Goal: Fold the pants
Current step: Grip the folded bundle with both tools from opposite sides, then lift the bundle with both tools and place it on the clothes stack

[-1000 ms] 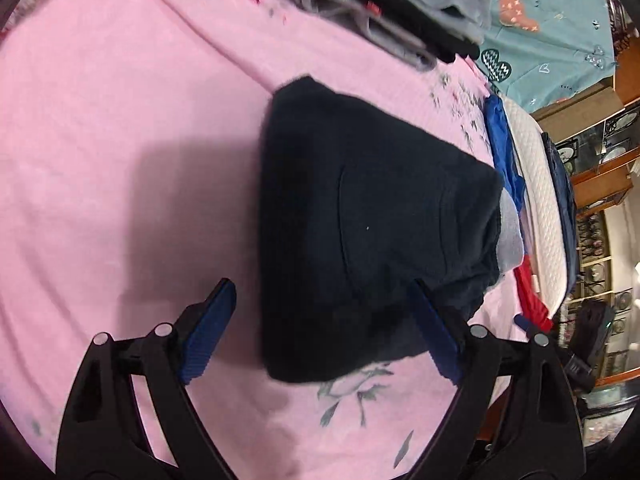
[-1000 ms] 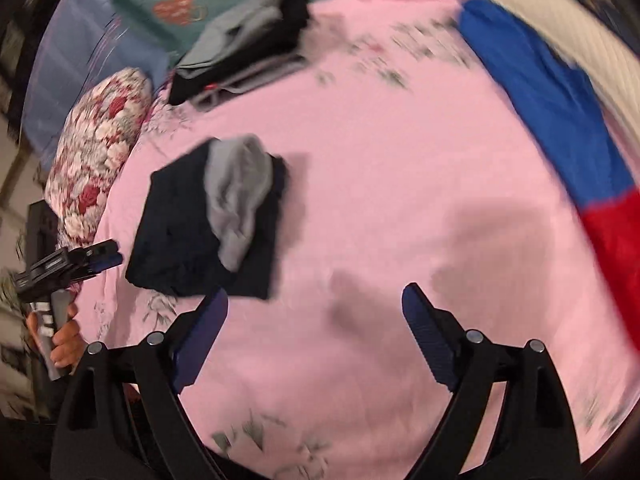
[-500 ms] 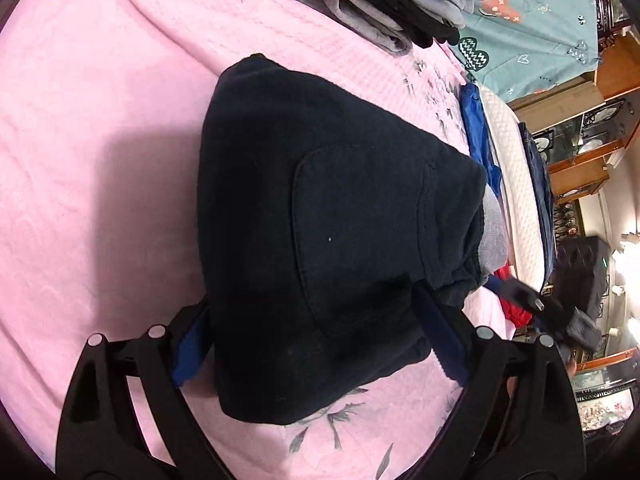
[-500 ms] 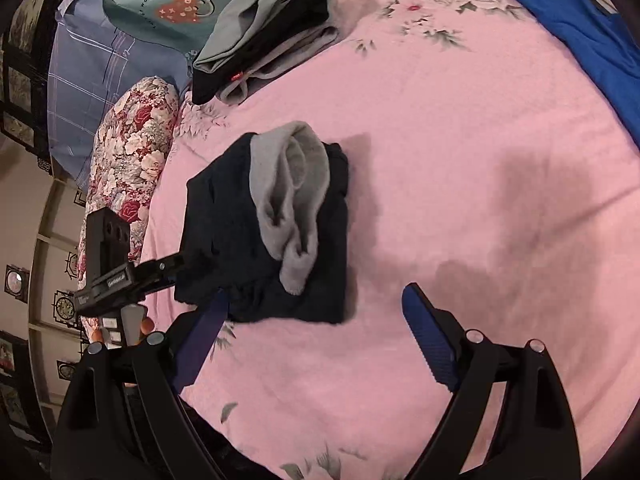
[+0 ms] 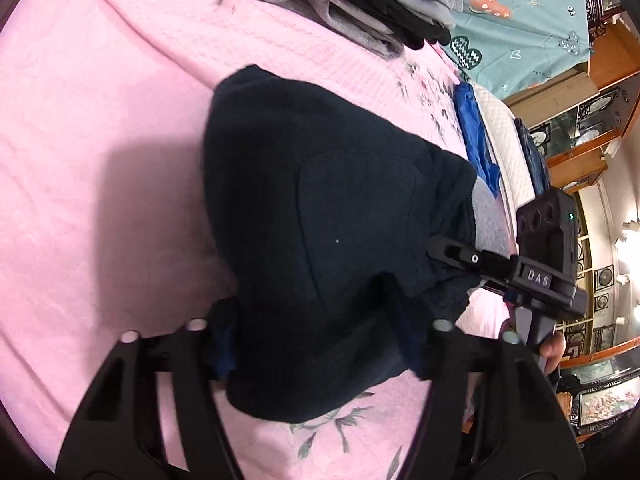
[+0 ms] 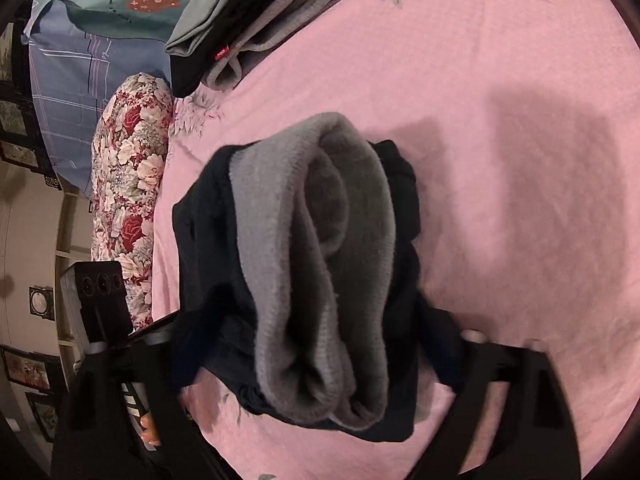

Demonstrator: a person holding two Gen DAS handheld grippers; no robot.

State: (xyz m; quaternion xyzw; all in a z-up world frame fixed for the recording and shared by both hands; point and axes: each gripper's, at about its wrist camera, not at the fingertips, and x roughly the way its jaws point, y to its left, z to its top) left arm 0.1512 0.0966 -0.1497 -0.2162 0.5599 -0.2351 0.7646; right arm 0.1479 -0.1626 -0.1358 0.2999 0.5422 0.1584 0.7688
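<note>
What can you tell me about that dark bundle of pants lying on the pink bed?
The pants are folded into a thick, compact bundle of dark navy, fleecy-looking fabric, with a pale grey lining showing at one end and a stitched pocket outline on top. They lie on the pink bedspread. The left gripper and right gripper straddle opposite ends, fingers wide apart around the fabric.

Bare pink blanket (image 6: 500, 80) lay open right of the folded pants (image 6: 304, 264); a clothes stack (image 6: 256, 20) and floral pillow (image 6: 128, 184) crowded the far-left side
</note>
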